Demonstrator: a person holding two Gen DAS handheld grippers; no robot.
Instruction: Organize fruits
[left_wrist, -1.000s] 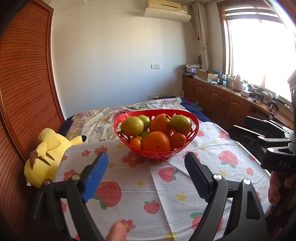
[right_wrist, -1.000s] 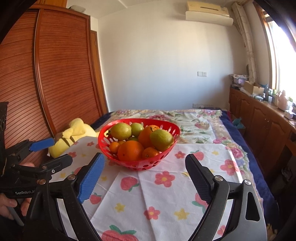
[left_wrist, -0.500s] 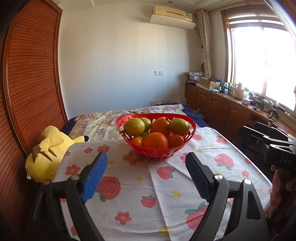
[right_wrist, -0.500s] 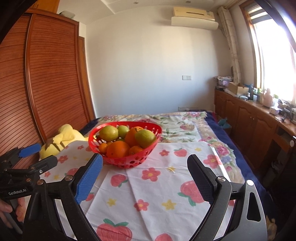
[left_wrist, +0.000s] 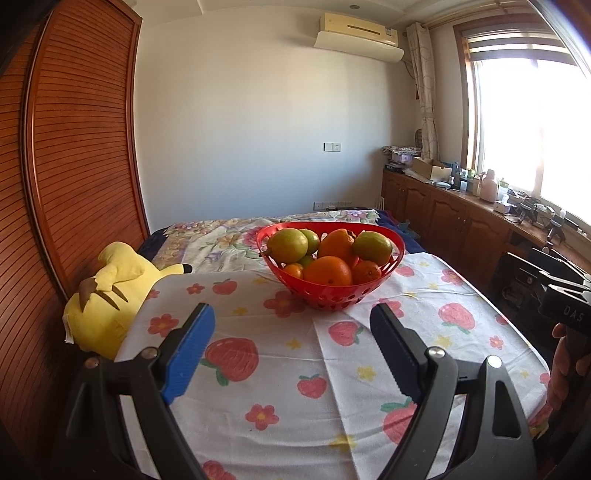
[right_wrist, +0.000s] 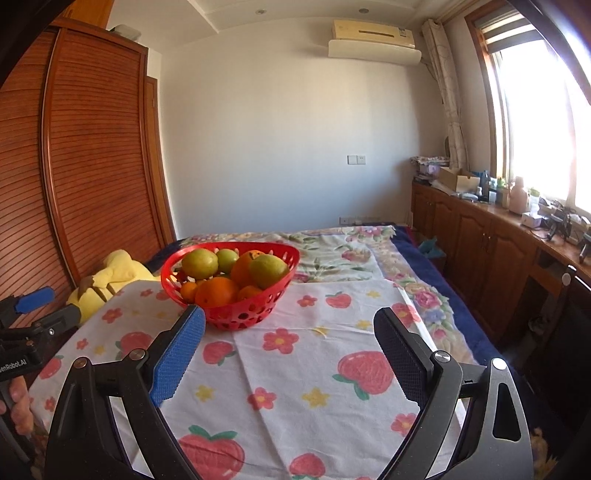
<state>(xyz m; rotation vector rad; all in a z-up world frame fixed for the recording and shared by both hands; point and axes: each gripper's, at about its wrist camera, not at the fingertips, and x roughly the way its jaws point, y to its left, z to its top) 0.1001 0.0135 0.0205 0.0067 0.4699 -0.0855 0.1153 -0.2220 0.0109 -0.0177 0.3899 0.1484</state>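
Note:
A red plastic basket (left_wrist: 334, 295) (right_wrist: 243, 314) stands on a table with a strawberry-print cloth (left_wrist: 295, 369) (right_wrist: 314, 369). It holds several fruits: oranges (left_wrist: 327, 272) (right_wrist: 216, 291) and green-yellow citrus (left_wrist: 287, 244) (right_wrist: 269, 271). My left gripper (left_wrist: 291, 314) is open and empty, held back from the basket above the cloth. My right gripper (right_wrist: 288, 317) is open and empty, the basket ahead to its left. Each gripper's body shows at the edge of the other's view.
A yellow plush toy (left_wrist: 107, 291) (right_wrist: 107, 280) lies at the table's left edge against a wooden slatted wardrobe (left_wrist: 74, 166). A bed with a floral cover (right_wrist: 351, 251) is behind the table. Wooden cabinets (right_wrist: 480, 236) with clutter run under the window at right.
Both grippers have pulled back and risen away from the basket, which now looks smaller and farther. Both stay open and empty. The fruits have not moved.

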